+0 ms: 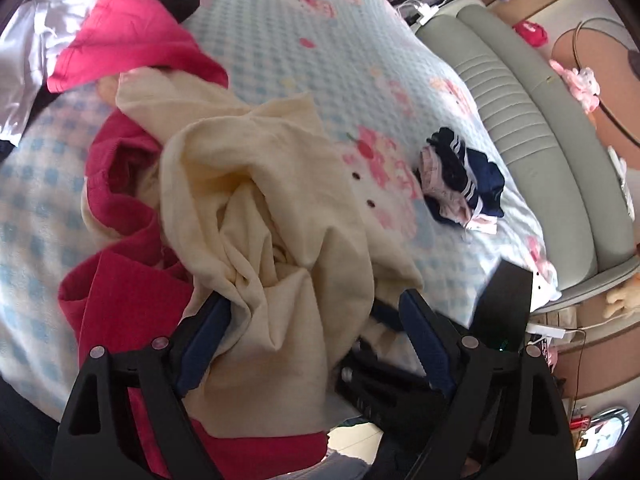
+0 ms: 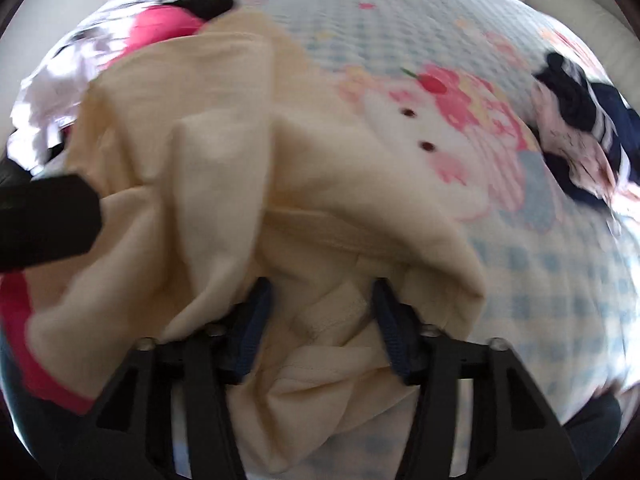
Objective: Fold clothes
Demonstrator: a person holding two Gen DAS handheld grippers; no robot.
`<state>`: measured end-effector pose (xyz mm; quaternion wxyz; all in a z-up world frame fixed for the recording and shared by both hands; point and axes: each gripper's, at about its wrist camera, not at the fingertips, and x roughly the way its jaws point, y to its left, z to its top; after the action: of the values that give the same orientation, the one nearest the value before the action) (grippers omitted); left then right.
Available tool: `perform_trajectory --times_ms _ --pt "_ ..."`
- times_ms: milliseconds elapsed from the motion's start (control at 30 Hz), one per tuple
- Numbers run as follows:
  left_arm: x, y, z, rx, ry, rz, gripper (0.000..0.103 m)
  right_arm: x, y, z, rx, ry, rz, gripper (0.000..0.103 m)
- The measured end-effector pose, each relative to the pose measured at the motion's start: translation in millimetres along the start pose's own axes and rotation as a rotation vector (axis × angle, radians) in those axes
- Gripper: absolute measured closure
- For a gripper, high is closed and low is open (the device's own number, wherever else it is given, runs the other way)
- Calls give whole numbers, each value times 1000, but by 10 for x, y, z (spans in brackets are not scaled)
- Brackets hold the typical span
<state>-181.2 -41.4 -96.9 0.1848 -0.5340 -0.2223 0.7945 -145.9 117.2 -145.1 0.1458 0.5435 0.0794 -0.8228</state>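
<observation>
Across the lower middle of both wrist views a crumpled cream garment (image 1: 256,200) is seen, heaped on a blue-checked bedspread (image 1: 280,40) with pink cartoon prints. The left gripper (image 1: 316,312) is held with its jaws spread wide; cloth is draped between them, but the pads are not pressed on it. The right gripper (image 2: 320,300) is shown with its jaws partly apart, a hemmed edge of the cream fabric lying loosely between them (motion blur leaves the contact there hard to judge). No firm grip is seen on either side, so the garment is probably being let down onto the bed to be spread flat before any fold is made. At the left of the frame a red garment (image 1: 116,280) is partly covered by the cream one. At the right a small navy and pink bundle (image 1: 460,176) is kept well apart, perhaps already dealt with.
</observation>
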Motion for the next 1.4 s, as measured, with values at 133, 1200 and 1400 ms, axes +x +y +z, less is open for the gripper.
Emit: perform_trajectory --times_ms 133,1200,1400 --pt "248 -48 105 -62 20 -4 16 -189 28 -108 12 -8 74 58" --pt "-401 -97 -51 5 -147 189 25 -113 -181 177 58 -22 26 20" --pt "253 -323 148 2 10 13 20 -152 -226 90 21 -67 18 20"
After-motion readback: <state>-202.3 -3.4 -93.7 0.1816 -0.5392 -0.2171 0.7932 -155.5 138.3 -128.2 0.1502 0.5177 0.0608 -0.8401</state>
